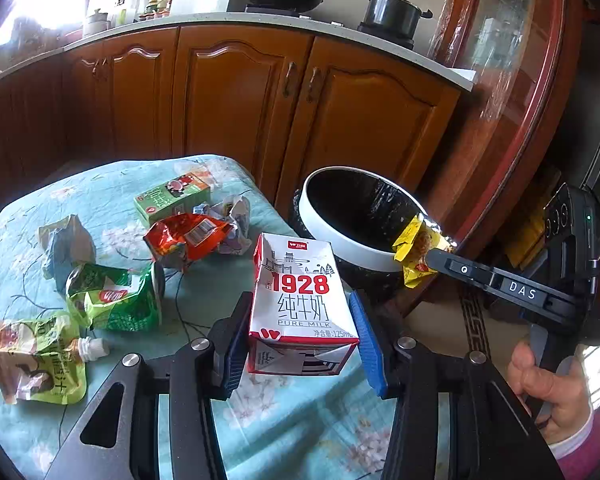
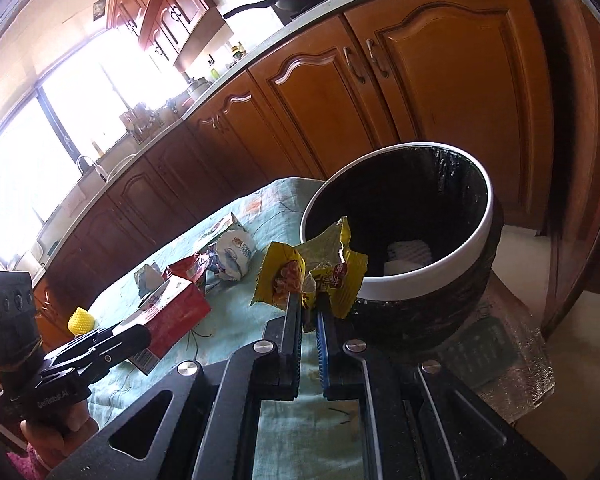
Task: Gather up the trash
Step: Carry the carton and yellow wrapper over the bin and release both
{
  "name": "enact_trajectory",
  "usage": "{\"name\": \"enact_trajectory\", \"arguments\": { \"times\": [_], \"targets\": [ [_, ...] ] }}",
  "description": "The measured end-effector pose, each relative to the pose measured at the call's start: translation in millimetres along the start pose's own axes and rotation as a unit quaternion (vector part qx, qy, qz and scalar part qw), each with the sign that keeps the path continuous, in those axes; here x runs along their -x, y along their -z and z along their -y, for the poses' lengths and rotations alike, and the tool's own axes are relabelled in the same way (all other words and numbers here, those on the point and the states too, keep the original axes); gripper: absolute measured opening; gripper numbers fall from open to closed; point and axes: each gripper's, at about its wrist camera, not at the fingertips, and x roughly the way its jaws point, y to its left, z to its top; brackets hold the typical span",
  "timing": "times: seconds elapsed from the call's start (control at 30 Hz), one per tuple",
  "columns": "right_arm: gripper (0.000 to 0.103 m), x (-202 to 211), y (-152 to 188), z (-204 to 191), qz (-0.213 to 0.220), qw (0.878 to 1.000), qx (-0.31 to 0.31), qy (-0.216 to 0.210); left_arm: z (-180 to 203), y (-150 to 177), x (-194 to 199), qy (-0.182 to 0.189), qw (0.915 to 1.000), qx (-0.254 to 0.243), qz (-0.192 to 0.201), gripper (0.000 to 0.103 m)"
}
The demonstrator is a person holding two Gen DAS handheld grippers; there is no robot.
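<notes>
From my left wrist view, the left gripper (image 1: 298, 330) has its jaws clamped on a white and red milk carton (image 1: 300, 304), held above the tabletop (image 1: 112, 200) where a red wrapper (image 1: 186, 236), a green wrapper (image 1: 116, 300) and a spouted pouch (image 1: 36, 356) lie. The trash bin (image 1: 352, 216) stands just past the table edge. From my right wrist view, the right gripper (image 2: 309, 312) has its jaws narrow, pinching a yellow snack wrapper (image 2: 312, 272) at the near rim of the bin (image 2: 420, 272).
</notes>
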Motion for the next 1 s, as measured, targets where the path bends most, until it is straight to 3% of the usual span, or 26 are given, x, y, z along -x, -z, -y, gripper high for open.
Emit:
{"name": "enact_trajectory", "arguments": {
  "times": [0.67, 1.0],
  "targets": [
    [0.007, -6, -43, 41, 0.019, 0.999, -0.008, 0.03, 33, -50, -57, 0.015, 0.9993, -0.033, 0.003, 0.046],
    [0.008, -28, -67, 62, 0.004, 0.999, -0.006, 0.045, 54, -83, -111, 0.013, 0.9978, -0.064, -0.013, 0.046]
  ]
}}
